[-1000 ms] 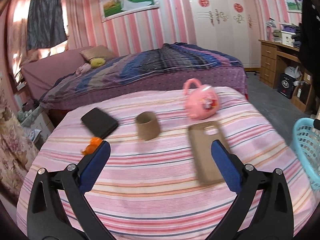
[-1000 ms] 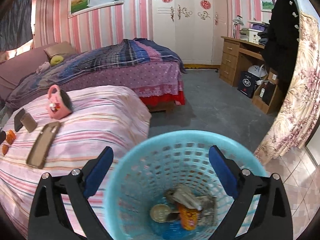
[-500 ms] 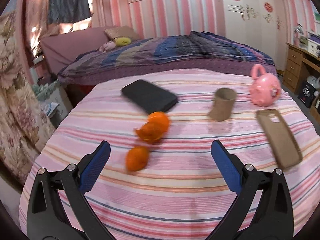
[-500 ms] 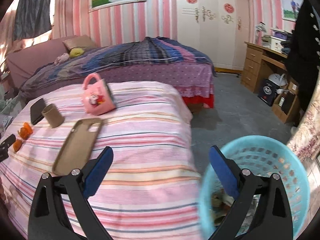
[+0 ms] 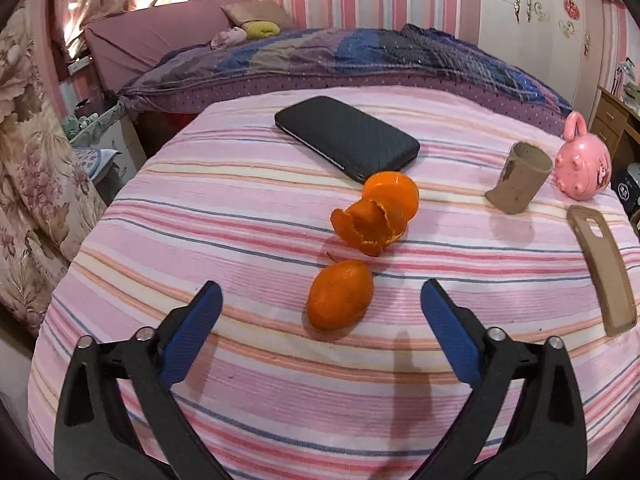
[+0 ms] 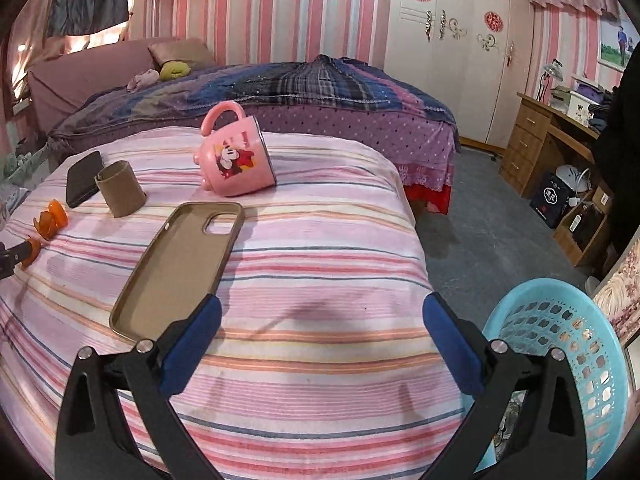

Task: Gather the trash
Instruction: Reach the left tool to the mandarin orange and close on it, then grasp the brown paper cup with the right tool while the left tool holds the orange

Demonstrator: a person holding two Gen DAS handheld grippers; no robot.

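Our left gripper [image 5: 320,312] is closing, still wide, round the orange peel piece [image 5: 340,295] at frame centre on the striped bed [image 5: 248,216]; nothing is pinched yet. We should squeeze it gently. Our right gripper [image 6: 320,320] hangs open, empty, basket [image 6: 576,360] lower right.

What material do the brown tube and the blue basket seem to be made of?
Brown tube: probably cardboard, matte, with a ragged torn rim, like an empty paper-roll core. Blue basket: most likely moulded plastic, smooth and slightly glossy, its wall pierced by regular holes.
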